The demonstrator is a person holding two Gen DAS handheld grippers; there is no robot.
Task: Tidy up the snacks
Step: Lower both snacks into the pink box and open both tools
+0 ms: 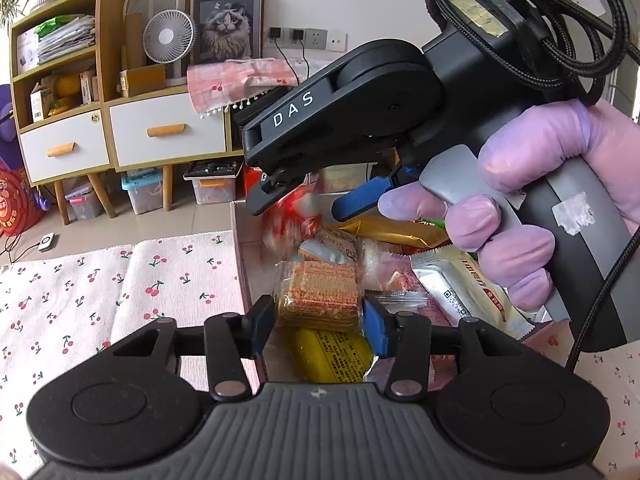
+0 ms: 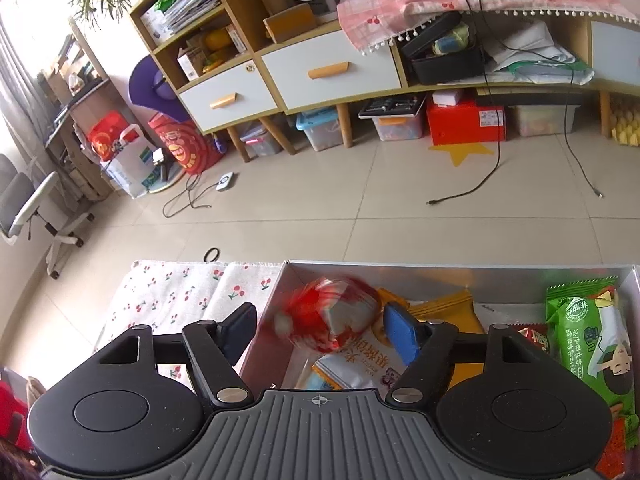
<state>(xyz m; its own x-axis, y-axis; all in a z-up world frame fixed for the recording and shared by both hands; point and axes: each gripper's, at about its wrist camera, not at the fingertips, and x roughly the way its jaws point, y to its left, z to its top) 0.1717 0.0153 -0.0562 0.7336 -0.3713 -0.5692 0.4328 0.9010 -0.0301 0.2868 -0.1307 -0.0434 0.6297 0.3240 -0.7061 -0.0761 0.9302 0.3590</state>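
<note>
A clear-wrapped cracker pack (image 1: 320,296) sits between the pads of my left gripper (image 1: 319,316), which press on its two sides above the snack box (image 1: 239,240). A yellow packet (image 1: 332,356) lies just under it. My right gripper (image 2: 320,332) is open over the box's (image 2: 440,269) left end. A blurred red-and-white snack (image 2: 328,316) hangs loose between and below its fingers, touching neither pad. In the left wrist view the right gripper (image 1: 308,200) shows from the side, held by a purple-gloved hand (image 1: 540,208), with the same red snack (image 1: 296,220) under it.
The box holds several packets: a green pack (image 2: 588,340), an orange one (image 2: 444,308), a silver one (image 1: 468,288). A cherry-print cloth (image 2: 188,292) covers the table to the left. Beyond lie tiled floor, loose cables (image 2: 492,168) and a wooden drawer cabinet (image 2: 332,72).
</note>
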